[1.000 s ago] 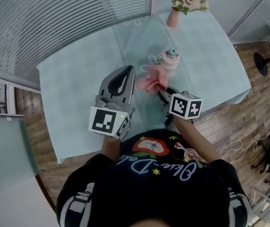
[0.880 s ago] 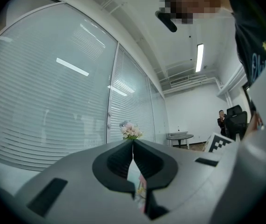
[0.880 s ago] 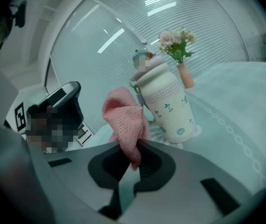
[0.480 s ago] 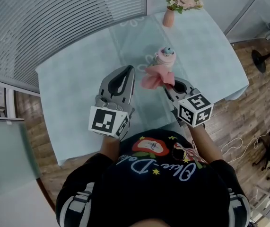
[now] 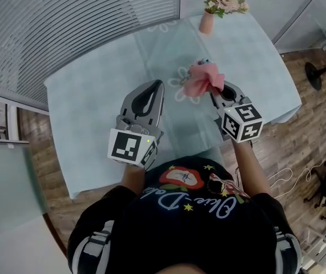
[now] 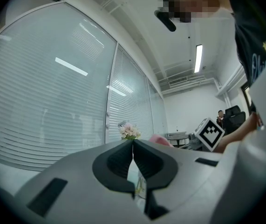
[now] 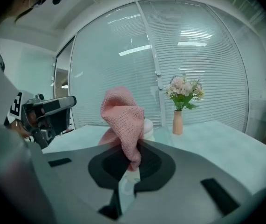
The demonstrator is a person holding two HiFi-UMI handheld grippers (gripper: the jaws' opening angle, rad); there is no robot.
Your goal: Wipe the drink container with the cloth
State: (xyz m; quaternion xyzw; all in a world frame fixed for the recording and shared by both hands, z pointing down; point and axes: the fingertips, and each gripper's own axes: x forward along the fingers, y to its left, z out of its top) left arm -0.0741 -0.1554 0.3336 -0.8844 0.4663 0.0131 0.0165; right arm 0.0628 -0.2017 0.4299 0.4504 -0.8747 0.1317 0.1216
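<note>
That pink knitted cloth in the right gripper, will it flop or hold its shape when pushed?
Probably floppy: the pink knitted cloth folds and sags above the right gripper's shut jaws. Its open knit looks light and grippy, so it likely won't slip out.

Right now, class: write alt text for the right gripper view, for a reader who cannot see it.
The right gripper is shut on a pink cloth that stands up between its jaws, hiding most of the drink container behind. A vase of flowers stands farther back on the table.

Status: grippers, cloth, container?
Right gripper shut on cloth, held at the container; contact unclear. Left gripper shut, empty. Nothing in the way.
</note>
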